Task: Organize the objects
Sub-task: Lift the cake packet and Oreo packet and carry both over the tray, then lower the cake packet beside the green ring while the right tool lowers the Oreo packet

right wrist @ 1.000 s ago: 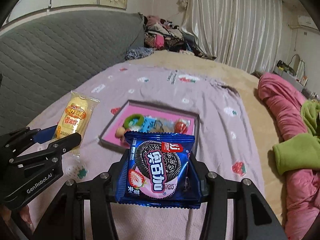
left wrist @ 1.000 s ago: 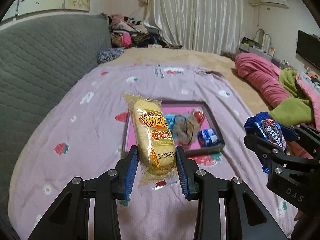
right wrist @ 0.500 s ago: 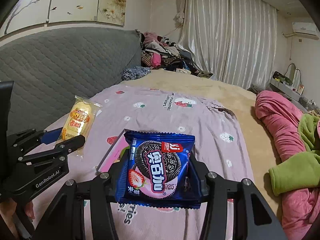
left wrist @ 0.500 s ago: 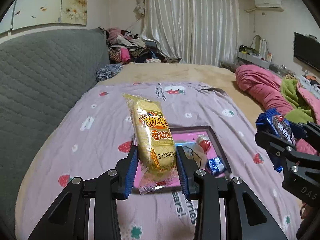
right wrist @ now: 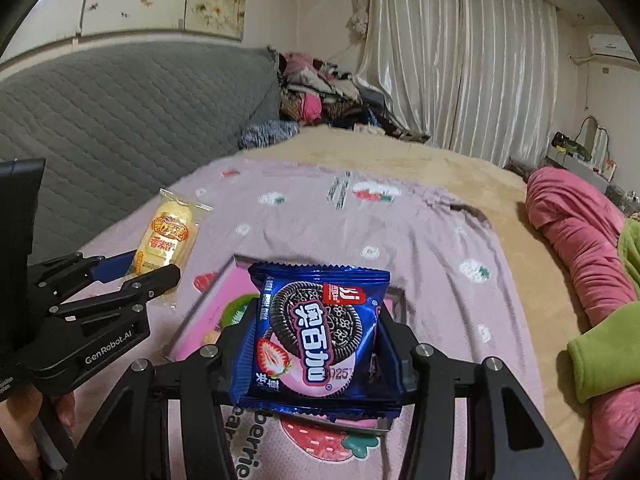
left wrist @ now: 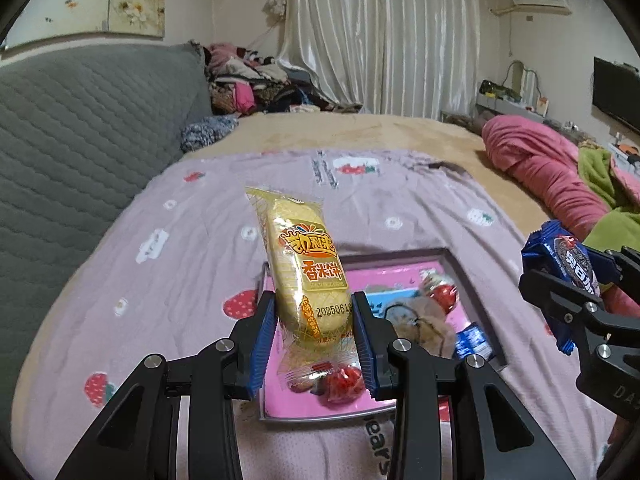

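My left gripper (left wrist: pixel 314 320) is shut on a yellow rice-cracker packet (left wrist: pixel 306 272), held upright above the near left part of a pink tray (left wrist: pixel 460 268) on the bed. My right gripper (right wrist: pixel 316 344) is shut on a blue Oreo packet (right wrist: pixel 316 332), held above the same tray (right wrist: pixel 224 284). The tray holds several small snacks, among them a red wrapped candy (left wrist: pixel 442 294) and a blue packet (left wrist: pixel 474 338). The right gripper and its Oreo packet (left wrist: pixel 568 256) show at the right of the left wrist view; the left gripper and its cracker packet (right wrist: pixel 170 240) show at the left of the right wrist view.
The tray lies on a lilac strawberry-print sheet (left wrist: pixel 192 264). A grey quilted headboard (left wrist: pixel 80 140) stands to the left. Pink and green blankets (right wrist: pixel 580 236) are piled on the right. Clothes (left wrist: pixel 248 88) are heaped beyond the bed, before the curtains.
Both grippers have risen and tilted back, each keeping its packet. The tray has slid lower and nearer in both views.
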A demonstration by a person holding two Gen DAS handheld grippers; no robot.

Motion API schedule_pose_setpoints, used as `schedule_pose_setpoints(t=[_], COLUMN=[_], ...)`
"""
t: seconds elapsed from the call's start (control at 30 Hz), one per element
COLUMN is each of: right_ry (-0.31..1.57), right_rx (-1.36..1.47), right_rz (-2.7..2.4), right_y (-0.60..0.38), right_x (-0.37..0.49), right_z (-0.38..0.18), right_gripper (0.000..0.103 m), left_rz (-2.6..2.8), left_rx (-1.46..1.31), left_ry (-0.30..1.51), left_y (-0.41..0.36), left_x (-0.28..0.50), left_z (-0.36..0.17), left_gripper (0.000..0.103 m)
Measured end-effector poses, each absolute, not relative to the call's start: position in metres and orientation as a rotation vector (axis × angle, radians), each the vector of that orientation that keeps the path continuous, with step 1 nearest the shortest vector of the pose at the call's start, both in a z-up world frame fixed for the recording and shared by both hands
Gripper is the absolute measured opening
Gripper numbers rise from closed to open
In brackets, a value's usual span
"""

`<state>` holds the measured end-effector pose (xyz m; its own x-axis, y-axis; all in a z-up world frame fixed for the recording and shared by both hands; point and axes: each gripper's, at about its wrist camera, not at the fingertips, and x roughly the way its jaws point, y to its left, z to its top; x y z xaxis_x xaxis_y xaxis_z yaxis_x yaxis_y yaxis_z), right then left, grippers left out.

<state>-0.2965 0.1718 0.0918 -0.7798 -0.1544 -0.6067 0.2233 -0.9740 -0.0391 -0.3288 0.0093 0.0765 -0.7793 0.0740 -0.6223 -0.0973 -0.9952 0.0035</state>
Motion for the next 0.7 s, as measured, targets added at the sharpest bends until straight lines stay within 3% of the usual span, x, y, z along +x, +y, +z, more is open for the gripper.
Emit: schedule_pose_setpoints(t=[0.4, 0.7], right_ry=[0.171, 0.139], right_rx=[1.117, 1.231], right_rz=[-2.748, -2.748], right_y=[0.168, 0.181], right_x=[-0.332, -0.352], right_z=[0.003, -0.047], right_gripper=[0.052, 0.052], left_rz=[2.819, 2.785], left_rx=[-1.139, -1.156], left_ry=[0.042, 0.04], left_y=[0.004, 0.005], left_x=[-0.358, -0.372], left_z=[-0.024, -0.06], left_gripper=[0.038, 0.038])
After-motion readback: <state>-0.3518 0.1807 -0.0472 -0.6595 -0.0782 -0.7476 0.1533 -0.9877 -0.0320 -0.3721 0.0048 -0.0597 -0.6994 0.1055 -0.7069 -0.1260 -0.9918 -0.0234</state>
